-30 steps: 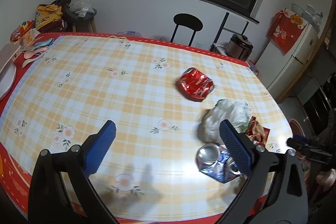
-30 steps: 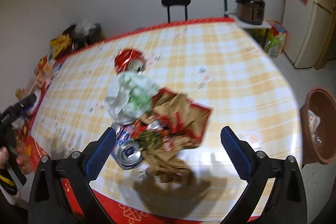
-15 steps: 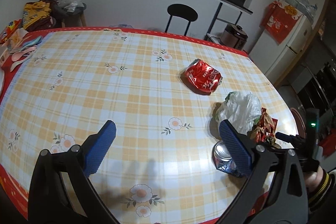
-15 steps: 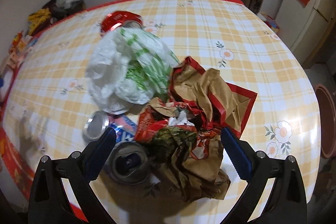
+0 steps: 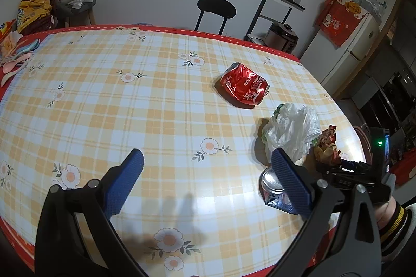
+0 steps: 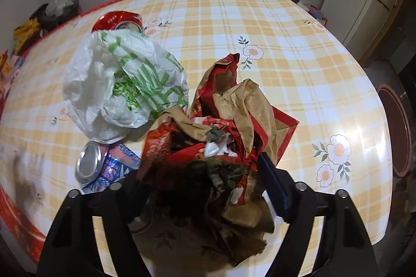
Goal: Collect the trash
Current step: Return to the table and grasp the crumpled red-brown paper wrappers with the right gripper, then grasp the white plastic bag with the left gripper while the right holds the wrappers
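Observation:
A crumpled red-and-brown paper wrapper pile [image 6: 228, 136] lies on the checked table [image 6: 260, 25]. My right gripper [image 6: 205, 183] is open with its jaws around the near end of the pile. A white and green plastic bag [image 6: 122, 84], a crushed blue can [image 6: 104, 167] and a crushed red can [image 6: 117, 21] lie left of it. My left gripper [image 5: 205, 178] is open and empty above the table. From it I see the red can [image 5: 244, 87], the bag [image 5: 288, 131], the blue can [image 5: 273, 188] and the right gripper [image 5: 348, 170].
A brown bin [image 6: 397, 134] stands on the floor past the table's right edge. A black stool [image 5: 215, 9], a rice cooker [image 5: 282, 36] and a fridge [image 5: 351, 48] stand behind the table. Spoons and packets [image 5: 15, 56] lie at the far left.
My right gripper has moved down and forward onto the wrapper pile, and its jaws have narrowed around it. My left gripper has drifted a little forward and stays open.

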Motion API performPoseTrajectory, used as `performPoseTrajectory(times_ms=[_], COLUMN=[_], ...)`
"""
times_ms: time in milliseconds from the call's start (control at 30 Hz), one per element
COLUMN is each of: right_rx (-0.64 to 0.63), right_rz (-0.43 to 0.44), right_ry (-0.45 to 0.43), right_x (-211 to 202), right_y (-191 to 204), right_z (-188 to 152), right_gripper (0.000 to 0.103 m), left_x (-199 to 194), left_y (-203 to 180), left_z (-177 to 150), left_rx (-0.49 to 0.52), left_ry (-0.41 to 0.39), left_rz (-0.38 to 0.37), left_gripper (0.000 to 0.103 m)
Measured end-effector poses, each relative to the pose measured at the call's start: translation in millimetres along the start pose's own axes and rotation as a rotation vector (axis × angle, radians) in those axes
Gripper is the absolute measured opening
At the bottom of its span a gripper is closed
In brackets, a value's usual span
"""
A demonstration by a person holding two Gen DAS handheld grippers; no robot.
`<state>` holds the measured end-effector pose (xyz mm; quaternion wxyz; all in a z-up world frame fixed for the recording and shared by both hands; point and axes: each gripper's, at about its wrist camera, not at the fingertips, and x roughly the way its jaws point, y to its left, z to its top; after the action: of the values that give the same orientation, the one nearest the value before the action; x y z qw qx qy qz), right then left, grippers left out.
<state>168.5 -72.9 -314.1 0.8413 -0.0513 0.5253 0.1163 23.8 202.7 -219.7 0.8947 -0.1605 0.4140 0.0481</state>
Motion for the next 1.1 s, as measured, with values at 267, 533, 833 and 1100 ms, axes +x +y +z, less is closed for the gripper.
performPoseTrajectory(times_ms=[267,533,833,1100], right_rx=[0.032,0.056,0.085,0.102], right_rz=[0.106,0.179,0.215,0.211], right_ry=[-0.069,-0.097,-0.113,-0.116], right_x=[-35,-53,-63,-68], right_y=[-11,-25,-51,-68], right_z=[-2,-4,-5,-8], right_gripper=[0.059,0.059,0.059,0.059], left_x=[8,19,38,101], left_y=[-18,-45,-78,-125], left_z=[-3,-4,-2,-1], left_rx=[0.02,0.052,0.086,0.19], left_ry=[0.013,0.033,0.065,0.105], left_rz=[-0.015,-0.037,-0.085,-0.166], left_gripper=[0.097,0.096,0.096,0.096])
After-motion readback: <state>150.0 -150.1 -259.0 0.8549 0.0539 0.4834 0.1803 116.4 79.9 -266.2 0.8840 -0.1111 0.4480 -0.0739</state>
